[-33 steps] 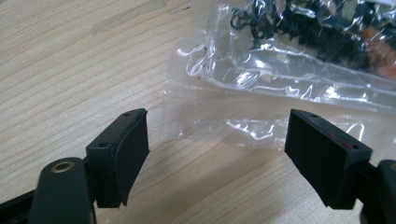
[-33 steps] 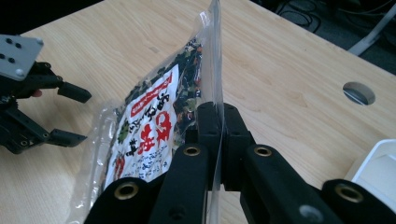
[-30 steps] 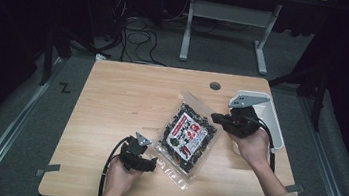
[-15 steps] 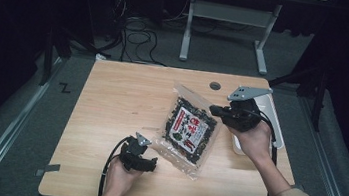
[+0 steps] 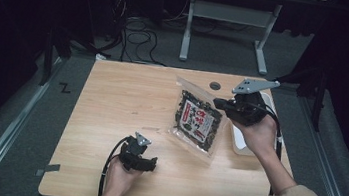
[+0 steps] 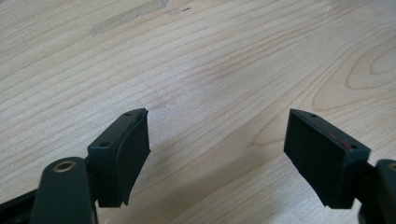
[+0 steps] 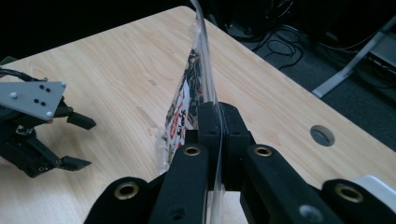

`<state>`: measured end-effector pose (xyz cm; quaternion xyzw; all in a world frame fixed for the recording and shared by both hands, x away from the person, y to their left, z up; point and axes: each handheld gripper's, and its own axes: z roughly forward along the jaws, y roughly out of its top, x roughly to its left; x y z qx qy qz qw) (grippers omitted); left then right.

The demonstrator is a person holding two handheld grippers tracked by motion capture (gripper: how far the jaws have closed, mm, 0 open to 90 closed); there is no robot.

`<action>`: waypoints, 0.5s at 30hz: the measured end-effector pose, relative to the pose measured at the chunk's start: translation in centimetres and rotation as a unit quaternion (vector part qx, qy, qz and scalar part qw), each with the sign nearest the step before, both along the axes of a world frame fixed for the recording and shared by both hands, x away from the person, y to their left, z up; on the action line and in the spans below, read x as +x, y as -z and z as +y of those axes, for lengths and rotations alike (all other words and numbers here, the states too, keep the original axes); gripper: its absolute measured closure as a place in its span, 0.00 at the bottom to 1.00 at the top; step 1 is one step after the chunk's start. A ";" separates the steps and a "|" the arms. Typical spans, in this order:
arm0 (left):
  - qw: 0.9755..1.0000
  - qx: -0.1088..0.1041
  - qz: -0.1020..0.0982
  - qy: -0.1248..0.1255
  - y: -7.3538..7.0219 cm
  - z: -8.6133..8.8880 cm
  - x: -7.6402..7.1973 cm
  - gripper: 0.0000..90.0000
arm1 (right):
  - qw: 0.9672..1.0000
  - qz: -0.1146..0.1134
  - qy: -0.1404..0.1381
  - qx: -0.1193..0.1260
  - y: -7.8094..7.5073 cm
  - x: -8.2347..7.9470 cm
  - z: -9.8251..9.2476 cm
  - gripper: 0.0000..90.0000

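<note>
A clear snack bag [image 5: 196,122] with dark contents and a red-and-white label hangs tilted above the table's right half. My right gripper [image 5: 218,103] is shut on its right edge and holds it off the wood. In the right gripper view the bag [image 7: 189,100] stands edge-on, its clear seam pinched between the right gripper's [image 7: 219,116] black jaws. Near the front edge, my left gripper [image 5: 150,163] rests low over the table, also seen as the left gripper [image 7: 78,142] in the right gripper view. Its jaws stand wide apart over bare wood, my left gripper [image 6: 217,149] holding nothing.
The wooden table [image 5: 121,101] has a round cable hole [image 5: 215,86] at the back right. A white tray [image 5: 239,141] lies at the right edge under my right hand. Cables and a desk frame [image 5: 227,19] stand on the floor beyond the table.
My right gripper has risen with the bag, lifting it off the table and tilting it up. The left gripper has stayed where it was.
</note>
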<state>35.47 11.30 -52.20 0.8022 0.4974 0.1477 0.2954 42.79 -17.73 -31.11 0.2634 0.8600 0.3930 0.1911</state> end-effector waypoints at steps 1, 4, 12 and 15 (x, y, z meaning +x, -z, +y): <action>1.000 0.000 0.001 0.001 0.0 0.0 0.0 0.25 | 1.000 -0.002 0.004 0.001 -0.4 0.0 0.0 1.00; 1.000 0.000 0.001 0.002 0.0 0.0 0.0 0.25 | 1.000 -0.006 0.008 0.001 -0.8 0.1 -0.1 1.00; 1.000 -0.003 0.001 0.000 0.0 0.0 0.0 0.25 | 1.000 -0.012 0.020 0.005 -1.8 0.5 -0.7 1.00; 1.000 -0.004 0.002 0.000 0.0 0.0 0.0 0.25 | 1.000 -0.015 0.024 0.010 -2.0 0.5 -1.0 1.00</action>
